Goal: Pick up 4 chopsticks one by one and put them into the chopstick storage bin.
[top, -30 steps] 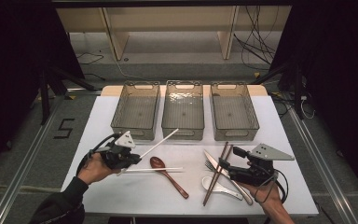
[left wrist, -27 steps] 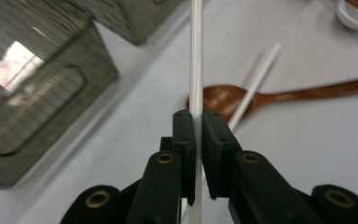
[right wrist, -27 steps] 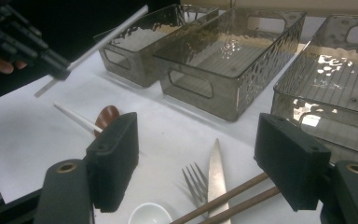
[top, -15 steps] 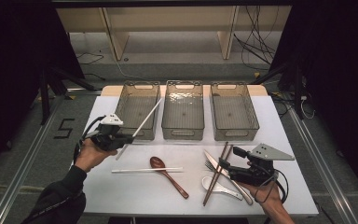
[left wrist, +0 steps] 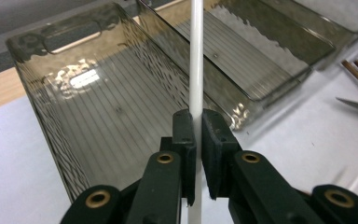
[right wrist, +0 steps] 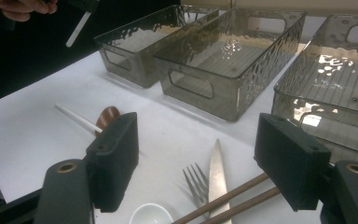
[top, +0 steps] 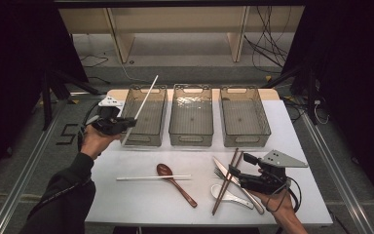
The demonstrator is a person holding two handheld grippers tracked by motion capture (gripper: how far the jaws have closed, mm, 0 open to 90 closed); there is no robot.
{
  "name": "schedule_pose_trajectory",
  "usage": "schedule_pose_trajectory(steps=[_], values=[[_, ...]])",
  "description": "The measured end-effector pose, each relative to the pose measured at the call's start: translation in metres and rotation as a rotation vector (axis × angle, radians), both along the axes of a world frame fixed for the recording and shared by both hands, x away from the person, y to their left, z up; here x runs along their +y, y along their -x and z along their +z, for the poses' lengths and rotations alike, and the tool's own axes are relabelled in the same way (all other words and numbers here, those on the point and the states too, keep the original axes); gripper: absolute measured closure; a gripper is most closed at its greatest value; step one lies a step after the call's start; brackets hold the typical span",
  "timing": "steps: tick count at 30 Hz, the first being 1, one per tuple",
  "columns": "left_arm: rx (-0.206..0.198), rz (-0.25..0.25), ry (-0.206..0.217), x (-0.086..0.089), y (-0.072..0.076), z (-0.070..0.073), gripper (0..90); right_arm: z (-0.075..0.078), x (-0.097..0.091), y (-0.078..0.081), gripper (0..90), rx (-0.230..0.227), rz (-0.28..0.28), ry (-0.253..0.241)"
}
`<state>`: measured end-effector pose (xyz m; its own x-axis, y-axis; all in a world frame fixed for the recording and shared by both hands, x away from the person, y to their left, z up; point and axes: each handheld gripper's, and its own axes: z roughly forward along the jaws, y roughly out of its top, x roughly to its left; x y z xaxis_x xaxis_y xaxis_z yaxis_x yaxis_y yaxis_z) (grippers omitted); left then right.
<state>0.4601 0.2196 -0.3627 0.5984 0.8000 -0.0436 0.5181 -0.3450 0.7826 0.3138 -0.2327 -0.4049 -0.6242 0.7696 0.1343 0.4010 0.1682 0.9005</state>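
Observation:
My left gripper [top: 126,122] is shut on a white chopstick [top: 144,100], held in the air at the near left corner of the left clear bin [top: 141,139]. The chopstick slants up and away over that bin. In the left gripper view the pads [left wrist: 185,135] clamp the chopstick [left wrist: 196,56] above the bin [left wrist: 51,39]. My right gripper [top: 233,173] rests low at the table's near right, open, its jaws standing either side of two brown chopsticks [top: 226,181]. Its wide-apart pads [right wrist: 114,158] hold nothing.
Three clear bins stand in a row at the back; the middle [top: 191,139] and right [top: 246,139] ones look empty. On the white table [top: 126,204] lie a second white chopstick [top: 153,178], a brown spoon [top: 175,183], a knife [right wrist: 216,172], a fork [right wrist: 198,184] and a white soup spoon [top: 229,196].
The left gripper has lifted the white chopstick off the table and carried it up and back to the left bin. The chopstick now stands steeper. The right gripper has not moved.

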Motion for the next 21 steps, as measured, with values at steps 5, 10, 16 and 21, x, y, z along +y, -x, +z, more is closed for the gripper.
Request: schedule_pose_trajectory(steps=[5, 10, 16, 21], values=[[0.000, 0.032, -0.001, 0.000, -0.012, 0.002, 84.1, 0.000, 0.000, 0.000, 31.2, 0.001, 0.001, -0.001], [-0.008, 0.052, 0.007, 0.001, -0.021, 0.004, 84.1, -0.001, -0.001, -0.001, 31.3, 0.004, 0.000, -0.005], [-0.018, 0.082, 0.024, 0.001, -0.036, 0.004, 84.1, -0.001, 0.000, -0.001, 31.3, 0.001, 0.002, -0.001], [-0.012, 0.115, 0.035, 0.004, -0.047, -0.002, 84.1, -0.001, 0.000, -0.001, 31.3, 0.003, 0.001, -0.004]])
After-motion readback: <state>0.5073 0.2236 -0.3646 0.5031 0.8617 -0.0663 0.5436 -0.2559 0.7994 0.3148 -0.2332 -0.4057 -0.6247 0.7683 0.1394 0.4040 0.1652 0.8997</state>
